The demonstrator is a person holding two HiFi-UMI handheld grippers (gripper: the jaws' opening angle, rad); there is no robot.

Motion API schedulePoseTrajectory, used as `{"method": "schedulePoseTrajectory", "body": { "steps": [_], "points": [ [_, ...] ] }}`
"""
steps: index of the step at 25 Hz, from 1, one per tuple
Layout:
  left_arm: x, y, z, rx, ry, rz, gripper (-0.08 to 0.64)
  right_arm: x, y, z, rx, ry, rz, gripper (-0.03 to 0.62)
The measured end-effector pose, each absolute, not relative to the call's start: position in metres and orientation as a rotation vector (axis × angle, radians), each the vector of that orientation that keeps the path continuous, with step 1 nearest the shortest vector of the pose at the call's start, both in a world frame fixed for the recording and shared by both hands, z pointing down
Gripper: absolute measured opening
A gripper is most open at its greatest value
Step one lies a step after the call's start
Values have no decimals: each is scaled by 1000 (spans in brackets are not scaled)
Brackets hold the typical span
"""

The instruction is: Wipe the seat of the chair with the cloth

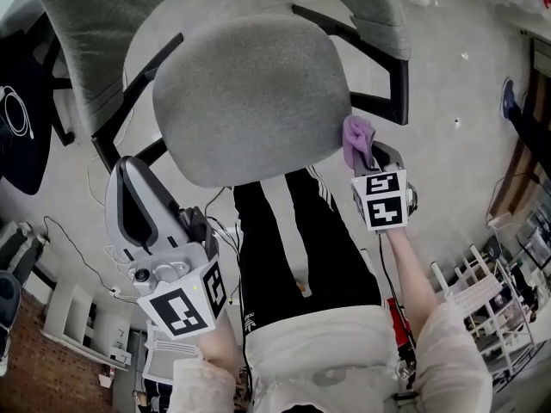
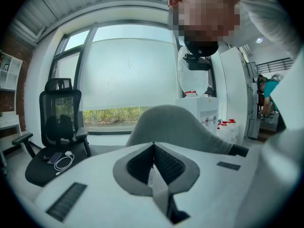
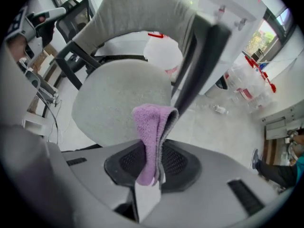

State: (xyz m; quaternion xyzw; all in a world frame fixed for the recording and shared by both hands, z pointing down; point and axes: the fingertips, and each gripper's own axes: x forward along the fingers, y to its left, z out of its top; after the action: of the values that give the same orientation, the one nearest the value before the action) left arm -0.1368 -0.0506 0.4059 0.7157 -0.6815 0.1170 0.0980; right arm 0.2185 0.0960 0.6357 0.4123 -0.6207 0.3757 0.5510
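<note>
The grey padded chair seat [image 1: 250, 93] fills the middle of the head view, with its backrest [image 1: 103, 33] at the far left. A purple cloth [image 1: 357, 138] hangs at the seat's right front edge, and my right gripper [image 1: 368, 155] is shut on it. In the right gripper view the cloth [image 3: 151, 132] stands folded between the jaws, just short of the seat [image 3: 118, 99]. My left gripper [image 1: 131, 169] is held off the seat's left front corner, below the armrest. Its jaws [image 2: 153, 148] are shut with nothing between them, and the grey backrest [image 2: 175, 125] lies beyond.
Black armrests [image 1: 379, 58] flank the seat on both sides. A black office chair [image 2: 57, 127] with a cable on its seat stands at the left. A person's legs in black trousers [image 1: 293, 239] are in front of the seat. White shelving [image 1: 482, 291] stands at the lower right.
</note>
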Motion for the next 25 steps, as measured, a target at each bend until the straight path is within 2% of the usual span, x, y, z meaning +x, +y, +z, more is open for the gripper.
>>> {"method": "schedulePoseTrajectory", "body": {
  "steps": [6,13,16,19,25],
  "points": [
    [-120,-77,314,2244,-2098,184,12,144,-11,522,1190,-1825,816,84],
    [-95,-49,146,2393,-2095,-14,12,68,-68,253,1375,-2326,487,84],
    [-87,-47,97,2476,-2095,-138,12,51,-77,168,1438,-2537,310,86],
    [-76,-26,70,2544,-2039,-155,12,44,-49,123,1459,-2617,249,84],
    [-77,-9,27,2591,-2065,-266,12,42,-30,87,1528,-2609,61,84]
  ]
}}
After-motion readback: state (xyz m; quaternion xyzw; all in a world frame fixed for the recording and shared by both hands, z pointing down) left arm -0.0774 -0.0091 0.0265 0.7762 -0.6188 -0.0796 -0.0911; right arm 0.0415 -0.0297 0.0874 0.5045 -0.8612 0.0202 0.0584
